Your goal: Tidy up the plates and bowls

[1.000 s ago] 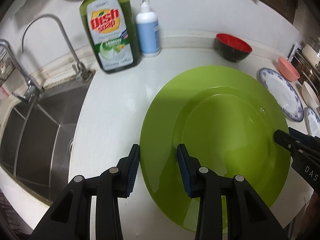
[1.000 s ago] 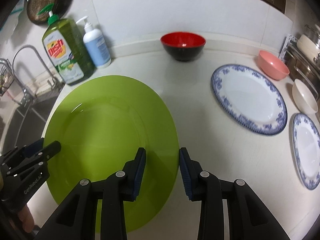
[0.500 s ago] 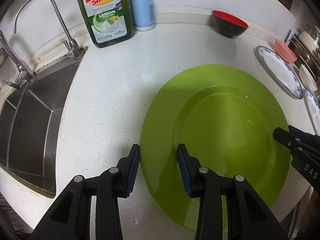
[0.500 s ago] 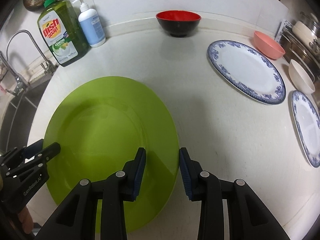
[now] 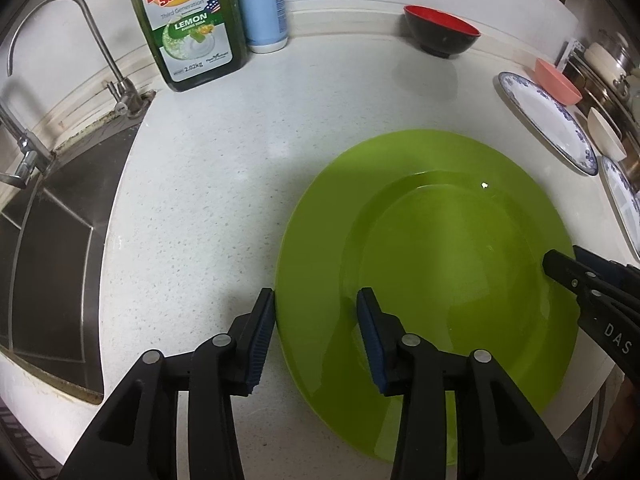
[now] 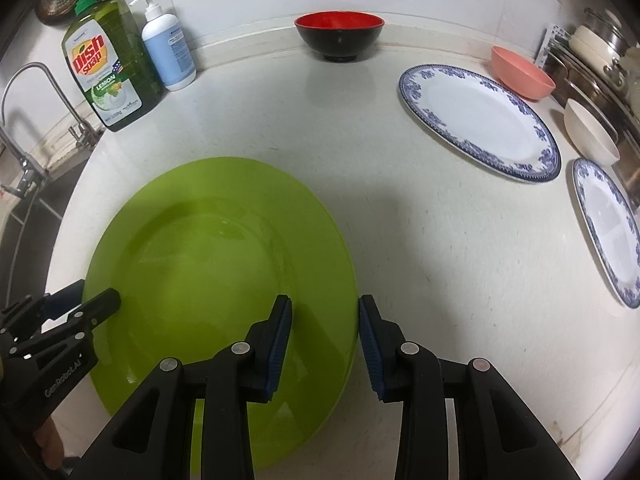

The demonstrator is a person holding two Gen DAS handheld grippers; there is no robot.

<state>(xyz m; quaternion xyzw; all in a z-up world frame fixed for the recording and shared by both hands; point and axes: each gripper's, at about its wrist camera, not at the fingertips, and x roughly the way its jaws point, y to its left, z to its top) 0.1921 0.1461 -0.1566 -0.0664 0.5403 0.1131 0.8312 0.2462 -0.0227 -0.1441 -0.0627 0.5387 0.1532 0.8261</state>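
left hand-held gripper (image 5: 316, 336) | right hand-held gripper (image 6: 325, 342) | black, blue ribbed pads, silver screws, white lettering

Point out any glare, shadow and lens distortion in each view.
Left wrist: a small glare spot on the green plate, a soft shadow beside the red-and-black bowl, counter edges bowed by fisheye. Right wrist: dull reflections on the plate, faucet curved, corners vignetted black.

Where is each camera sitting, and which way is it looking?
Left wrist view: sits on the left tongs, looking forward over the big round green plate toward the steel sink; the right tongs poke in at the right edge.
Right wrist view: sits on the right tongs, looking over the same plate's right rim toward the oval blue-patterned white plate; the left tongs and a bit of hand show at the lower left.
Both share the green plate, the green dish soap bottle and the red-and-black bowl.
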